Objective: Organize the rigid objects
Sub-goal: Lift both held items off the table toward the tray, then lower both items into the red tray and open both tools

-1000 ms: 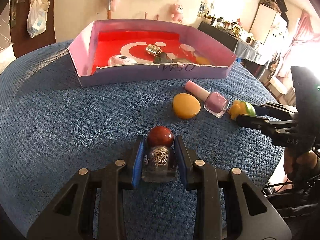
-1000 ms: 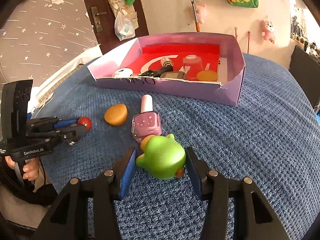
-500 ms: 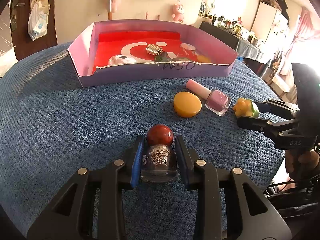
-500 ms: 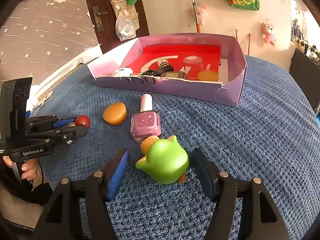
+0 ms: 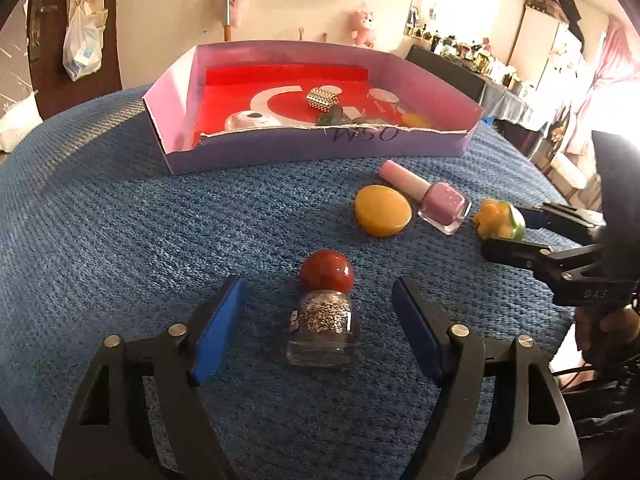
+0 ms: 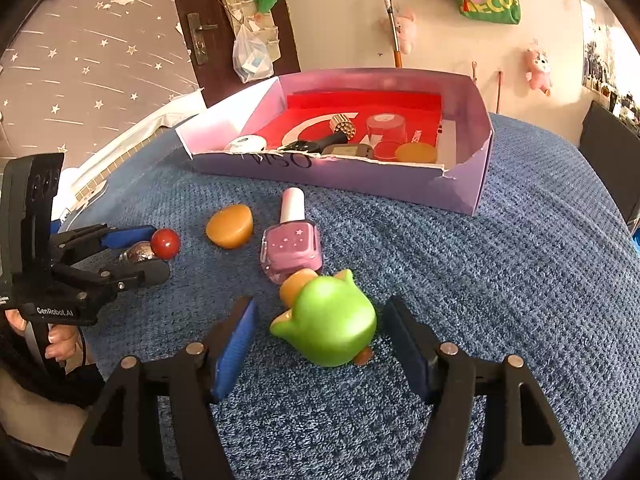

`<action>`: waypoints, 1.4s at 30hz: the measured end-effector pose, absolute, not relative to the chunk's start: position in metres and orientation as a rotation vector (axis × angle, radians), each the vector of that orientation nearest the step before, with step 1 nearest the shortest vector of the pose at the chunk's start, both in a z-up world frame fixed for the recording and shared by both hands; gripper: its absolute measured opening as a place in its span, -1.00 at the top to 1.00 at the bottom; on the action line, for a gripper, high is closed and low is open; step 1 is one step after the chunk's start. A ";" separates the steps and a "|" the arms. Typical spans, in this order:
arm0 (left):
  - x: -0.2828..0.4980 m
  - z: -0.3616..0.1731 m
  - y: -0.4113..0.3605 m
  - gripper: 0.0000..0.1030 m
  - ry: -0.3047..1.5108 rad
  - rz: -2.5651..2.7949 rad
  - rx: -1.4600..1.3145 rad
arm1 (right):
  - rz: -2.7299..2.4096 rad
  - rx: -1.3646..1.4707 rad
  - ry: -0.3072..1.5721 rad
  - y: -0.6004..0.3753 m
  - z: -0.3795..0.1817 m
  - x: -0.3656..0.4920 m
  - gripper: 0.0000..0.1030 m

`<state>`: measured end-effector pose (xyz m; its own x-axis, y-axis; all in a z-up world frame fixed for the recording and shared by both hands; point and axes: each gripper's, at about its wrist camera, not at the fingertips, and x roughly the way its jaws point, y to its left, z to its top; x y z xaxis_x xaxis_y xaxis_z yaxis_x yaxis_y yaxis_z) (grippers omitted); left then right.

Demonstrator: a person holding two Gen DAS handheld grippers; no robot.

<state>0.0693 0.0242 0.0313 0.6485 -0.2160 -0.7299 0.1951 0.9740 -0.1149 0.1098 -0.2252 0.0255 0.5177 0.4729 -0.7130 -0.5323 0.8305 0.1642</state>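
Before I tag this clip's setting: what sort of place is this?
Probably a lived-in bedroom at home. The work surface looks like a bed under a blue knitted blanket; pink plush toys hang on the wall, and a shelf crowded with small bottles stands behind.

nail polish bottles: 2, glitter one with red cap [image 5: 324,322], pink one [image 6: 292,246]
orange discs: 2, one on blanket [image 5: 383,211], one in box [image 6: 415,153]
green toy [image 6: 330,326]: 1
purple box [image 6: 344,178]: 1
grippers: 2, left gripper [image 5: 320,326], right gripper [image 6: 326,346]
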 end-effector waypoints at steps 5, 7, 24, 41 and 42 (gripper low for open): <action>0.071 0.033 0.021 0.45 0.834 -0.244 0.000 | 0.592 -0.132 0.812 -0.220 0.025 0.107 0.00; 0.070 0.033 0.019 0.45 0.827 -0.238 0.016 | 0.594 -0.138 0.809 -0.219 0.025 0.106 0.00; 0.115 0.108 0.025 0.45 0.689 -0.299 -0.018 | 0.674 -0.108 0.688 -0.207 0.084 0.129 0.01; 0.294 0.071 0.015 0.45 0.993 -0.312 0.093 | 0.595 -0.200 0.954 -0.141 0.093 0.344 0.00; 0.296 0.068 0.015 0.45 0.999 -0.305 0.101 | 0.580 -0.213 0.984 -0.139 0.086 0.352 0.01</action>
<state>0.2959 0.0147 0.0681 0.5033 -0.2056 -0.8393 0.2979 0.9530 -0.0548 0.3519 -0.1389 0.0859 0.4176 0.3646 -0.8323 -0.5520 0.8294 0.0864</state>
